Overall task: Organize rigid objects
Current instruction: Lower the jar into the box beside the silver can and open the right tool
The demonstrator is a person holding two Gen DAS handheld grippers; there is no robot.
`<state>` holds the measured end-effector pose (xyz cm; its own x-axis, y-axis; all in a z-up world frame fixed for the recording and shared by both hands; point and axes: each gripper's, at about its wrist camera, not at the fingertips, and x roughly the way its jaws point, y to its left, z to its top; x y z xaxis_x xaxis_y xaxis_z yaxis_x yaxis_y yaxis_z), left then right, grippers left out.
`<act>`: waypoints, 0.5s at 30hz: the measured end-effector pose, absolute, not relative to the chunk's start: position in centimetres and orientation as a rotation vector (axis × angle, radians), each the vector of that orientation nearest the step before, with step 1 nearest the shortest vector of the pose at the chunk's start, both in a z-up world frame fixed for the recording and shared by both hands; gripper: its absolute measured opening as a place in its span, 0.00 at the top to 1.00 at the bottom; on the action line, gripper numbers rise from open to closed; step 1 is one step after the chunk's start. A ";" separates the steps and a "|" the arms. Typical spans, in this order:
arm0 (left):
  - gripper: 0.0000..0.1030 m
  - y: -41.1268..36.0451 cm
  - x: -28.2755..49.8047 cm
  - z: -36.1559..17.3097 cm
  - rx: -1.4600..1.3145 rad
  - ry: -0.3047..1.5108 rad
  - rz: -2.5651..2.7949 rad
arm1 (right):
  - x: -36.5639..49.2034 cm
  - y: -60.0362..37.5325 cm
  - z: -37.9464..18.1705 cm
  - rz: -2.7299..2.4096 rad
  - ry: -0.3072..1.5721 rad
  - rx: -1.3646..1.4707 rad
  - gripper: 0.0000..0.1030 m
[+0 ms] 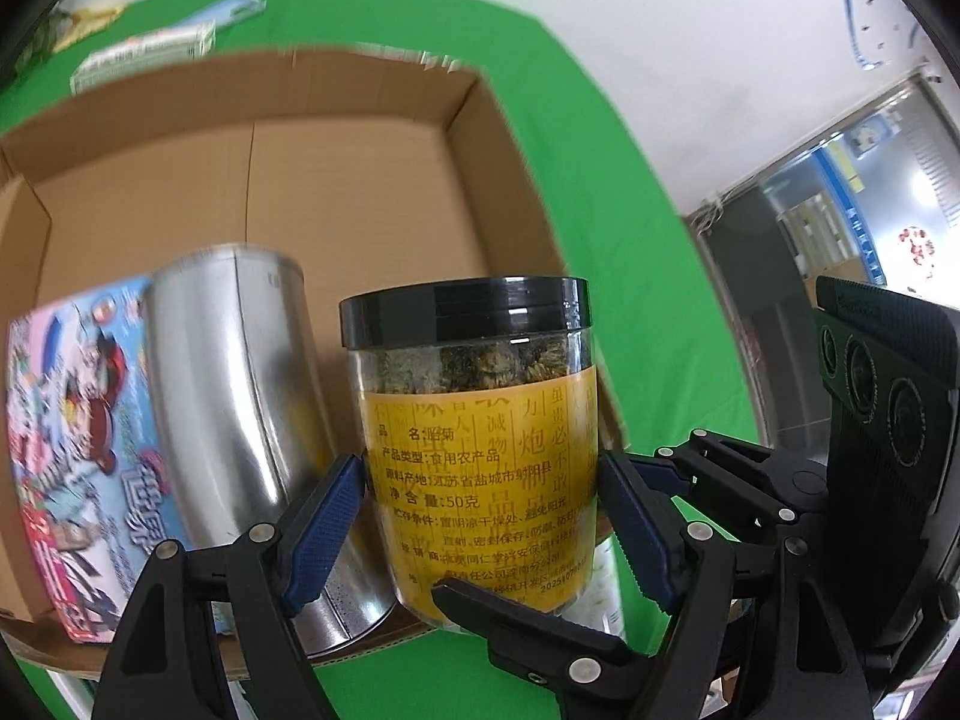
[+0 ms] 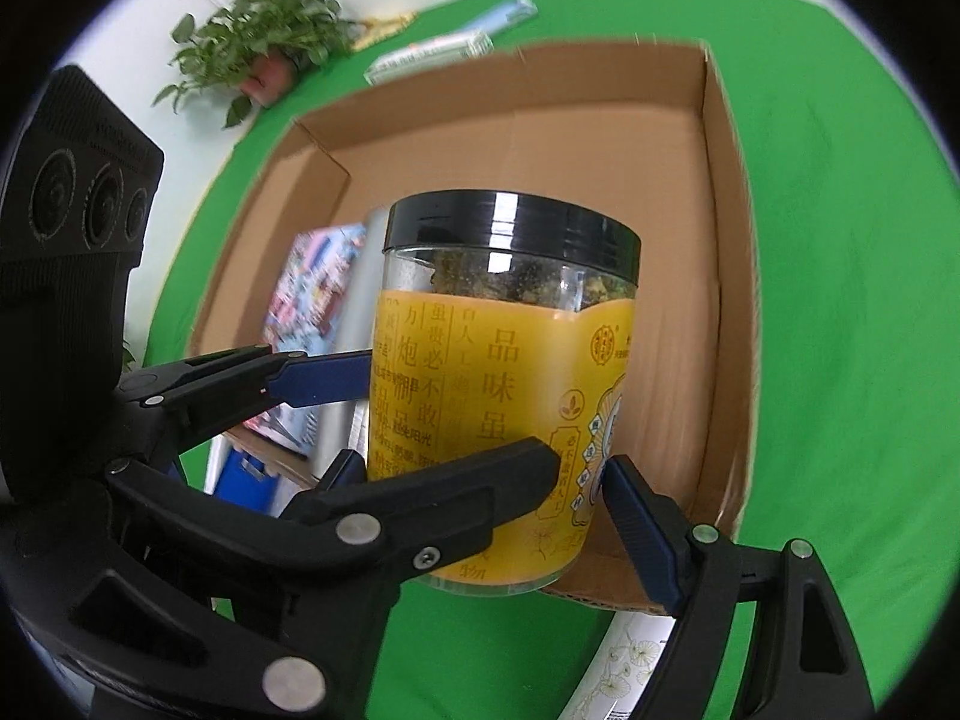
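Left wrist view: the left gripper (image 1: 480, 516) pinches the jar (image 1: 474, 420), blue pads pressed on either side of its yellow label, with the black lid at the far end from the gripper. The right gripper (image 2: 474, 480) clamps the same jar (image 2: 504, 360) across another pair of sides, so both grippers carry it together, above the near edge of the box (image 1: 336, 180). Judged progress: partly done. A metal tin (image 1: 240, 396) and a printed carton (image 1: 78, 450) already stand in the box, just left of the left gripper's left finger; the jar is not yet set down, and most of the box floor ahead of the grippers is bare. Remaining: at least two long packs (image 1: 150, 54) lie on the green table (image 1: 570, 180) beyond the box's far wall. Hidden or unclear: the jar's base and its clearance over the box wall are masked by fingers; a white patterned item (image 2: 630, 660) below the right gripper is cut off and unidentifiable; far objects are blurred; the carton's lower part is out of frame.
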<state>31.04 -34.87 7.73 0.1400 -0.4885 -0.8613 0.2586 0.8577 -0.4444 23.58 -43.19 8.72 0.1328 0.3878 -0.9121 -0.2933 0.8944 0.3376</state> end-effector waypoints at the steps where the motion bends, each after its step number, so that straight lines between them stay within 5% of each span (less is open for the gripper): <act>1: 0.24 -35.0 31.2 7.2 -0.200 1.339 -0.541 | 23.6 -43.2 8.2 0.494 1.367 0.082 0.22; 9: 0.23 -33.4 29.4 11.9 -0.150 1.083 -0.481 | 22.5 -43.5 7.9 0.504 1.356 0.148 0.21; 13: 0.00 -30.2 24.3 16.1 -0.092 0.821 -0.411 | 18.8 -44.6 12.9 0.394 1.102 0.082 0.17; 15: 0.00 -28.6 21.5 17.5 -0.060 0.692 -0.339 | 16.3 -45.3 15.0 0.319 0.984 0.062 0.17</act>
